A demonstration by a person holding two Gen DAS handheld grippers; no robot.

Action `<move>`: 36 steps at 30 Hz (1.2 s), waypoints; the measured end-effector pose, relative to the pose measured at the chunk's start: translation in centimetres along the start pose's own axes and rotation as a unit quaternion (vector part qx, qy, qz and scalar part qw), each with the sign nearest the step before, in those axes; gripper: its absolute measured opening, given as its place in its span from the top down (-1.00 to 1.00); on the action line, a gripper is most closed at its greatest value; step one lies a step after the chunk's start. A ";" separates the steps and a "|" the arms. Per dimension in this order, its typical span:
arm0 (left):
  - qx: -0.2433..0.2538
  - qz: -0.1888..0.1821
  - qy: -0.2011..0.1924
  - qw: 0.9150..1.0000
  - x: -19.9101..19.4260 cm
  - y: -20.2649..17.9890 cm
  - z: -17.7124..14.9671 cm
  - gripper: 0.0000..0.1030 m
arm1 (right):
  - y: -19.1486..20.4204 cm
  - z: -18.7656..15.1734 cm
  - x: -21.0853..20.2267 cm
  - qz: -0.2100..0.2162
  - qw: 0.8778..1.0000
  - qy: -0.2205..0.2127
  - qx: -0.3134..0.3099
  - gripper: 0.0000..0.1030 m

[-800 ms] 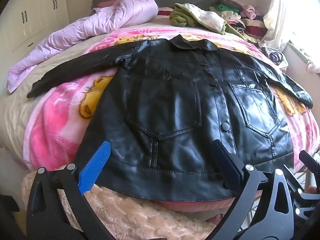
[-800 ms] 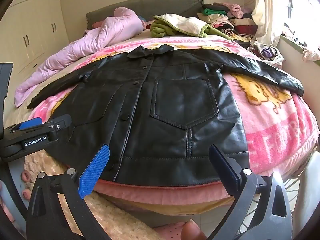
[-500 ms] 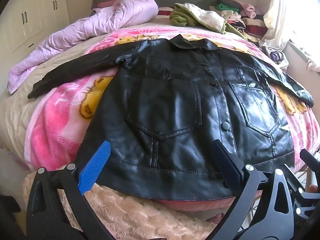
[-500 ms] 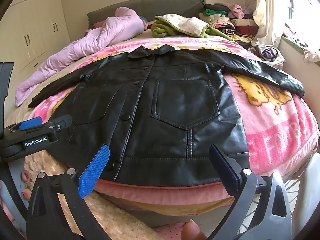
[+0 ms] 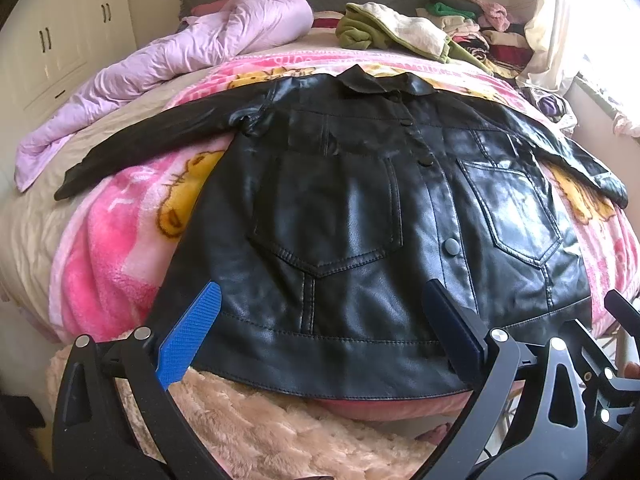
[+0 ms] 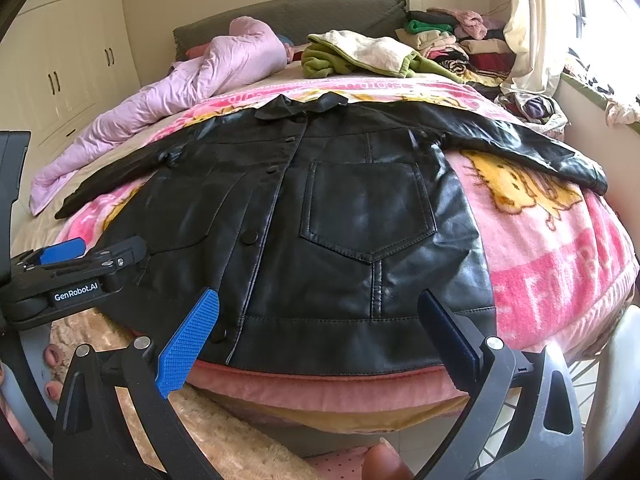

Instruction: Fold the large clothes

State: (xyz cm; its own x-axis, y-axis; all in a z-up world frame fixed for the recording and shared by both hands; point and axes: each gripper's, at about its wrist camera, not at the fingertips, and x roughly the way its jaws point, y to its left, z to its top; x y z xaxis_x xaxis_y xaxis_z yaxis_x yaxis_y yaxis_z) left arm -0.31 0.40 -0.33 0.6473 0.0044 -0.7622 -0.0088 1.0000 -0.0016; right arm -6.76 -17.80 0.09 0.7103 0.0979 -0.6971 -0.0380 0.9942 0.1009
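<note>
A black leather jacket (image 5: 352, 216) spreads sleeves-out, covering most of the pink blanket (image 5: 108, 248). Bare blanket flanks it; a lilac duvet (image 5: 192, 52) and piled clothes (image 6: 440, 44) crowd the headboard end.

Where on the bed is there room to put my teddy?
Bare pink blanket lies beside the black leather jacket, under its sleeve; another patch is opposite. The headboard end is crowded: lilac duvet, green garment, folded clothes.

The left gripper (image 5: 320, 332) has drifted slightly left (very little), so the black jacket (image 5: 360, 220) sits a bit further right.
</note>
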 end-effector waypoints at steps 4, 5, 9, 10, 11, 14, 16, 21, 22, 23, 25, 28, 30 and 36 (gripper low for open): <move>-0.001 0.003 -0.001 1.000 0.1 -0.2 0.1 -0.83 | 0.1 0.0 0.0 -0.001 1.000 -0.001 -0.003 -0.92; 0.000 0.003 -0.001 1.000 0.1 -0.3 0.1 -0.83 | 0.1 0.0 0.0 -0.002 1.000 -0.002 -0.005 -0.92; 0.001 0.004 0.000 1.000 0.2 -0.5 0.5 -0.83 | 0.3 0.0 0.1 -0.004 1.000 -0.002 -0.008 -0.92; 0.000 0.004 0.000 1.000 0.3 -0.4 0.5 -0.83 | 0.3 -0.1 0.1 -0.004 1.000 -0.002 -0.009 -0.92; 0.002 0.005 -0.001 1.000 0.2 -0.6 0.4 -0.83 | 0.3 0.0 0.1 -0.005 1.000 -0.003 -0.009 -0.92; 0.002 0.005 0.000 1.000 0.2 -0.5 0.5 -0.83 | 0.3 -0.1 0.1 -0.004 1.000 -0.002 -0.010 -0.92; 0.002 0.005 0.000 1.000 0.3 -0.5 0.5 -0.83 | 0.3 -0.1 0.1 -0.003 1.000 -0.002 -0.010 -0.92; 0.002 0.006 -0.001 1.000 0.2 -0.6 0.4 -0.83 | 0.2 0.0 0.2 -0.004 1.000 0.000 -0.008 -0.92; 0.002 0.006 -0.001 1.000 0.2 -0.6 0.4 -0.83 | 0.2 0.0 0.2 -0.005 1.000 0.000 -0.008 -0.92; 0.003 0.006 -0.001 1.000 0.2 -0.7 0.4 -0.83 | 0.3 0.0 0.2 -0.005 1.000 0.000 -0.009 -0.92; 0.003 0.005 -0.002 1.000 0.2 -0.7 0.4 -0.83 | 0.3 0.0 0.2 -0.007 1.000 0.000 -0.009 -0.92; 0.003 0.005 -0.001 1.000 0.2 -0.7 0.4 -0.83 | 0.4 0.1 0.2 -0.008 1.000 -0.001 -0.009 -0.92; 0.003 0.005 0.000 1.000 0.3 -0.7 0.4 -0.83 | 0.4 0.1 0.2 -0.007 1.000 -0.002 -0.009 -0.92; 0.005 0.004 -0.002 1.000 0.2 -1.0 0.4 -0.83 | 0.5 0.1 0.0 -0.009 1.000 -0.003 -0.008 -0.92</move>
State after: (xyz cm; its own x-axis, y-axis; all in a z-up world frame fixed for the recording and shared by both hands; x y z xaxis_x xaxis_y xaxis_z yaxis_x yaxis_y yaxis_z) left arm 0.11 -0.58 -0.25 0.6500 0.0130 -0.7598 -0.0074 0.9999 0.0109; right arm -6.73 -17.36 0.19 0.7155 0.0788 -0.6942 -0.0360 0.9965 0.0761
